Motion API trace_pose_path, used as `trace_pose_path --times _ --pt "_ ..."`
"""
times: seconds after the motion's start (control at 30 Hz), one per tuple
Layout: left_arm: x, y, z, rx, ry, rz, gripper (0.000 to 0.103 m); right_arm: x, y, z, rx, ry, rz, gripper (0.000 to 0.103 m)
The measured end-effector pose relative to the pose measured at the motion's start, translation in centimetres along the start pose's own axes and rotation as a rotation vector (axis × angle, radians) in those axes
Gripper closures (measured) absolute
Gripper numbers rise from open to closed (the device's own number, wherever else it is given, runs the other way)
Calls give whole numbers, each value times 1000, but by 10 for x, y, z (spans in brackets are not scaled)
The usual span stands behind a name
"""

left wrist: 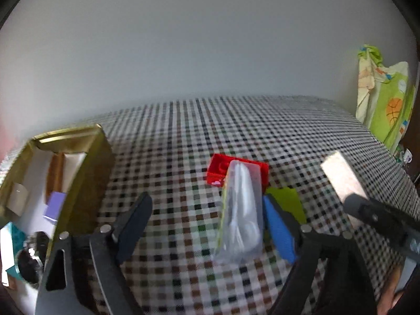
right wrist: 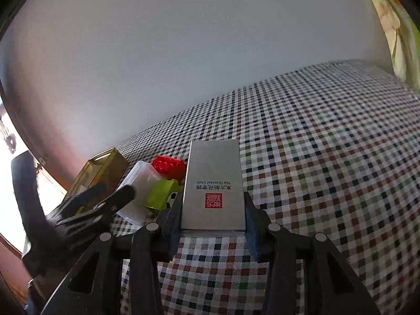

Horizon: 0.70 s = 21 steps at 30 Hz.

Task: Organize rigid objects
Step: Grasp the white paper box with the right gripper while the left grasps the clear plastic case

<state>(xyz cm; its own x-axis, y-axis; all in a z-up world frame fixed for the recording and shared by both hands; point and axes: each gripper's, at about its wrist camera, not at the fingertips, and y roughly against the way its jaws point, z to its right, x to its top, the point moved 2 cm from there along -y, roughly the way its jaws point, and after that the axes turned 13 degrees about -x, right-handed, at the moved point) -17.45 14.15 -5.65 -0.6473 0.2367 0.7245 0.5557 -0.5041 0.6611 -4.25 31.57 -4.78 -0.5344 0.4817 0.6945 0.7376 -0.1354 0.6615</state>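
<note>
On the checked cloth (left wrist: pixel 236 131), left tongs (left wrist: pixel 207 215) wide apart around a clear case (left wrist: pixel 242 210), red block (left wrist: pixel 218 170) at twelve o'clock, gold box (left wrist: pixel 86 162) at ten, right tongs (right wrist: pixel 213 210) squeezing a silver box (right wrist: pixel 214 181).

Home setting, likely a living or bedroom corner. Table covered with a checked cloth (left wrist: pixel 236 131) against a plain white wall (left wrist: pixel 197 39). A child's cartoon-print fabric (left wrist: pixel 383 92) with a basketball motif hangs at the right. Toy bricks (right wrist: pixel 168 166) lie on the cloth.
</note>
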Motion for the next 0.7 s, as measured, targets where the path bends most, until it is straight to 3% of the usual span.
trace_pose_path --times 0.2,0.3,0.33,0.47,0.63,0.7 --pt "3 -32 -6 -29 80 -117 50 -2 1 -4 10 2 -6 60" --pt "3 -31 -2 -60 77 -106 67 -1 6 3 16 -1 -14 60" --pt "3 -31 -2 -77 78 -105 79 0 5 2 17 -3 -16 60" --pt "3 -22 -5 -122 104 -66 78 -2 9 4 16 -19 -5 60" --pt "-4 21 8 -147 37 103 78 -2 16 -2 8 -28 59 60" --pt "-11 42 15 -119 -12 177 78 0 27 -5 -14 -10 120 60"
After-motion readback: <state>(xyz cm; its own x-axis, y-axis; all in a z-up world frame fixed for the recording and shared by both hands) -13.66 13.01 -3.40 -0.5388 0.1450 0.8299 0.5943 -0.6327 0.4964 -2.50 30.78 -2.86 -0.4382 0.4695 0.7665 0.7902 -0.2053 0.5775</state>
